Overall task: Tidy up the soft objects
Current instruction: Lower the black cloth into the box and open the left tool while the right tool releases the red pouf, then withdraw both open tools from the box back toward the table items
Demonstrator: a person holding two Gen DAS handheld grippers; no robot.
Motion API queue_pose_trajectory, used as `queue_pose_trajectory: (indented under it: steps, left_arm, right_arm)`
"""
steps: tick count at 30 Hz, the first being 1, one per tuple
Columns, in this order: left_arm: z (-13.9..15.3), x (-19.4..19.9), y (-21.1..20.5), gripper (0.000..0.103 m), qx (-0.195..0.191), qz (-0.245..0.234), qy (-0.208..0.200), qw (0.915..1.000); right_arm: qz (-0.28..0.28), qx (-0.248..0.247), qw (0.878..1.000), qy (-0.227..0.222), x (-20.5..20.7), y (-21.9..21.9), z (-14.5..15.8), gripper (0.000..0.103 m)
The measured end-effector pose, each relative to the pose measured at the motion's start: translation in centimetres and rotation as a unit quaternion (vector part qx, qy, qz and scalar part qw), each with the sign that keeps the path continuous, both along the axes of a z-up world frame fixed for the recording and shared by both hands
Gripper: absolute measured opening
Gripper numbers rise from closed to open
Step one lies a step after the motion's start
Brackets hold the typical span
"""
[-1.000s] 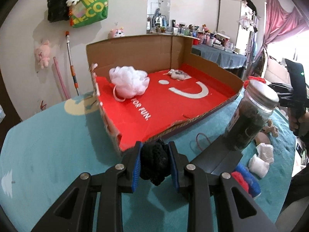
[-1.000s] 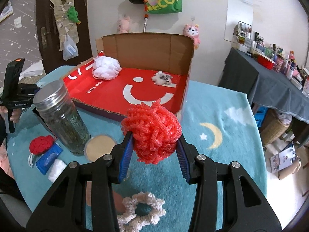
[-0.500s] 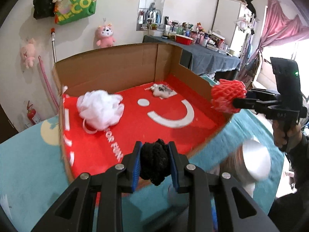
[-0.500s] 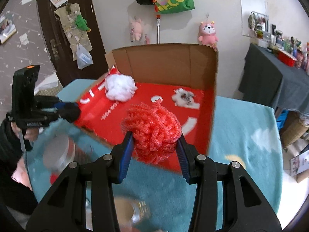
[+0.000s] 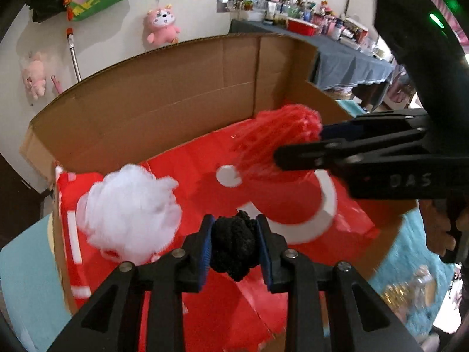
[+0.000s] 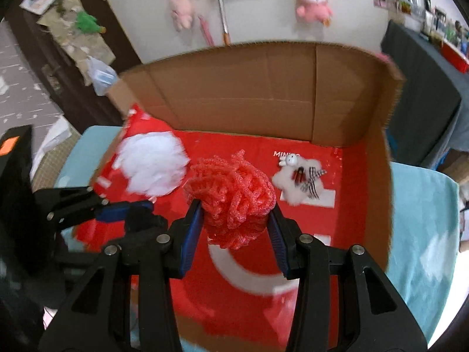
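Note:
My left gripper (image 5: 234, 246) is shut on a black knitted ball (image 5: 233, 245) above the near left part of the cardboard box (image 5: 164, 105). My right gripper (image 6: 236, 228) is shut on a red mesh puff (image 6: 231, 196) over the middle of the box's red floor (image 6: 337, 223). In the left wrist view the right gripper comes in from the right with the red mesh puff (image 5: 275, 143). A white bath puff (image 5: 129, 214) lies on the box floor at the left, also seen as white bath puff (image 6: 152, 167). A small white plush toy (image 6: 299, 179) lies near the back right corner.
The box has tall brown walls at the back and right (image 6: 378, 158) and sits on a teal rug (image 6: 419, 223). A person's hand (image 5: 439, 234) holds the right gripper's handle. Pink plush toys (image 5: 161, 26) hang on the wall behind. A dark cloth-covered table (image 5: 346, 58) stands at the right.
Both grippers have moved forward from the rug to above the box floor, still holding their soft things. The jar and loose items by the box front have dropped out of view.

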State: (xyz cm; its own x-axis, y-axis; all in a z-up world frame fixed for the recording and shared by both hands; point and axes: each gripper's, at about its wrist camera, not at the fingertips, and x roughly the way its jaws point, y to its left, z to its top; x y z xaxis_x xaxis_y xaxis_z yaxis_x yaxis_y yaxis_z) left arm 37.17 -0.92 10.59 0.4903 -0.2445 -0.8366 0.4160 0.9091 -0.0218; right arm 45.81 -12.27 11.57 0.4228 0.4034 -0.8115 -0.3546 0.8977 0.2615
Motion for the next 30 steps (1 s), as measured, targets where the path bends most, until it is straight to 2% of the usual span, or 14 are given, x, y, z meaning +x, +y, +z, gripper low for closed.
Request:
queue_pose_trajectory:
  steps: [5, 12, 18, 27, 30]
  left_arm:
    - [-1.3, 2.9, -0.3, 0.029, 0.018, 0.013, 0.008, 0.9997]
    - [-2.5, 4.6, 0.3, 0.029, 0.023, 0.03, 0.018, 0.9991]
    - [-2.9, 4.9, 0.8, 0.032, 0.024, 0.038, 0.02, 0.9988]
    - [-3.6, 5.0, 0.1, 0.047, 0.028, 0.037, 0.013, 0.9988]
    - [-3.5, 5.3, -1.0, 0.054, 0.022, 0.037, 0.01, 0.999]
  right_arm:
    - [-0.013, -0.007, 0.999, 0.038, 3.3, 0.8, -1.6, 0.043]
    - [-0.019, -0.013, 0.998, 0.061, 5.8, 1.8, -3.0, 0.044]
    - [-0.021, -0.011, 0.998, 0.065, 6.1, 2.5, -3.6, 0.046]
    - [-0.024, -0.021, 0.997, 0.069, 6.0, 2.9, -4.1, 0.051]
    - [-0.026, -0.024, 0.997, 0.065, 5.9, 2.8, -3.9, 0.054]
